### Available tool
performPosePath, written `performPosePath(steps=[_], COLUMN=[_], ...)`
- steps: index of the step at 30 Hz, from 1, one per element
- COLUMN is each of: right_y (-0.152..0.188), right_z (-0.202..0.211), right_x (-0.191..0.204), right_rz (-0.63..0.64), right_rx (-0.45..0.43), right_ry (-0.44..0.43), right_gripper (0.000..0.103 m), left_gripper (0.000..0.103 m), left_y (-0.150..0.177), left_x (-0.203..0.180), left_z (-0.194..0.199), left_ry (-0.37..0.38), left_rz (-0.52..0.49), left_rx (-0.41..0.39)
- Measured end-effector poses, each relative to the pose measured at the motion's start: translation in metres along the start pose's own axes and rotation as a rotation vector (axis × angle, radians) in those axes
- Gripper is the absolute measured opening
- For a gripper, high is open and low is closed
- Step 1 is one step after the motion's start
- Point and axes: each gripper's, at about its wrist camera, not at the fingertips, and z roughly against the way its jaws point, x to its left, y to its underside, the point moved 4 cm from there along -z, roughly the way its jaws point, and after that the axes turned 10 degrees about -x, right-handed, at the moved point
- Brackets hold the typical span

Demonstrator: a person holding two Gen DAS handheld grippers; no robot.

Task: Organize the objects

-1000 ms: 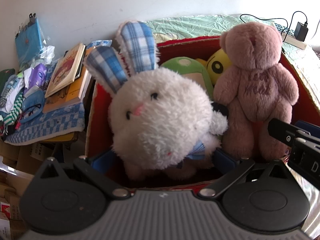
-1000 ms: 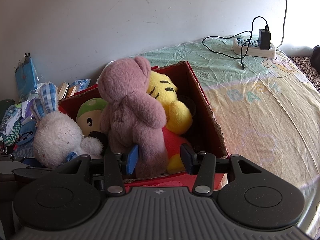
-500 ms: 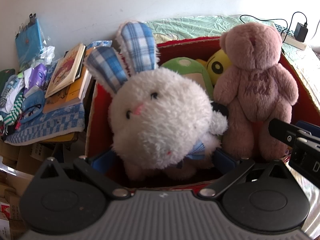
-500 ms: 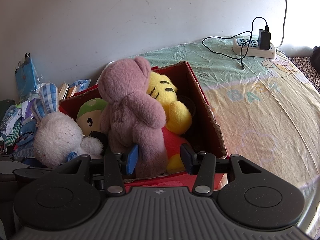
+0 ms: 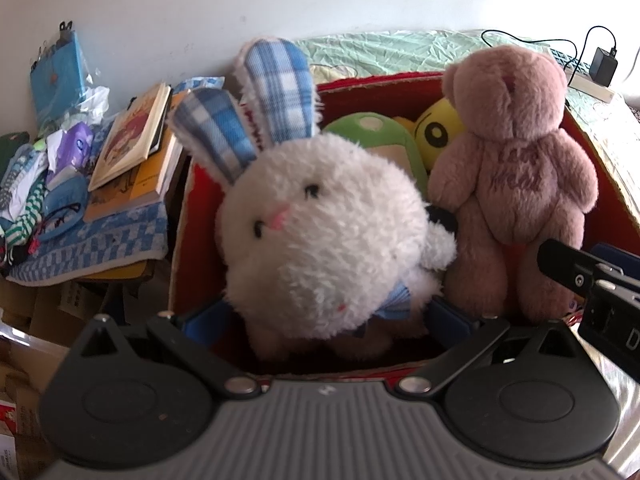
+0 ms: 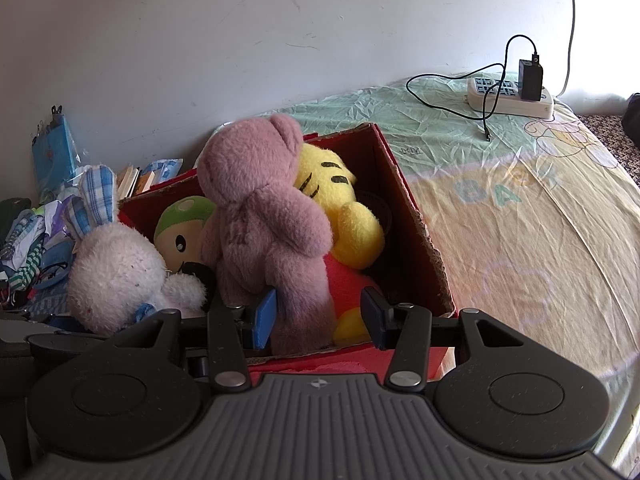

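An open red cardboard box [image 5: 380, 76] [image 6: 416, 216] on the bed holds several plush toys. A white bunny [image 5: 320, 232] [image 6: 116, 272] with blue plaid ears sits upright at its near left corner. Beside it stands a pink teddy bear [image 5: 516, 152] [image 6: 264, 208]. Behind them lie a green plush [image 5: 372, 132] [image 6: 180, 228] and a yellow tiger plush [image 5: 436, 132] [image 6: 340, 200]. My left gripper [image 5: 322, 316] is open, its pads wide on either side of the bunny's lower body. My right gripper [image 6: 319, 318] is open around the bear's leg; the left pad is against it, the right pad apart.
Left of the box is a pile: books [image 5: 132, 148], a blue checked cloth [image 5: 100, 248], bags and clothes. The bed sheet [image 6: 520, 220] stretches to the right, with a power strip [image 6: 508, 92], charger and cable at the far end. A wall runs behind.
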Motion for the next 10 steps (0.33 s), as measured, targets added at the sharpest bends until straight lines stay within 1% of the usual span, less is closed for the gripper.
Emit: performPosePath(steps=[7, 10], right_y=[0.0004, 0.0007], right_z=[0.0003, 0.0000], right_x=[-0.0001, 0.0010], right_rz=[-0.001, 0.000], right_rx=[0.000, -0.001], right_ry=[0.000, 0.001], right_gripper=[0.049, 0.049], left_gripper=[0.103, 0.103], left_y=[0.0018, 0.0012], left_x=[0.0006, 0.0034], left_z=[0.0011, -0.0006], left_ry=[0.009, 0.022], left_rz=[-0.007, 0.016], left_rx=[-0.026, -0.013])
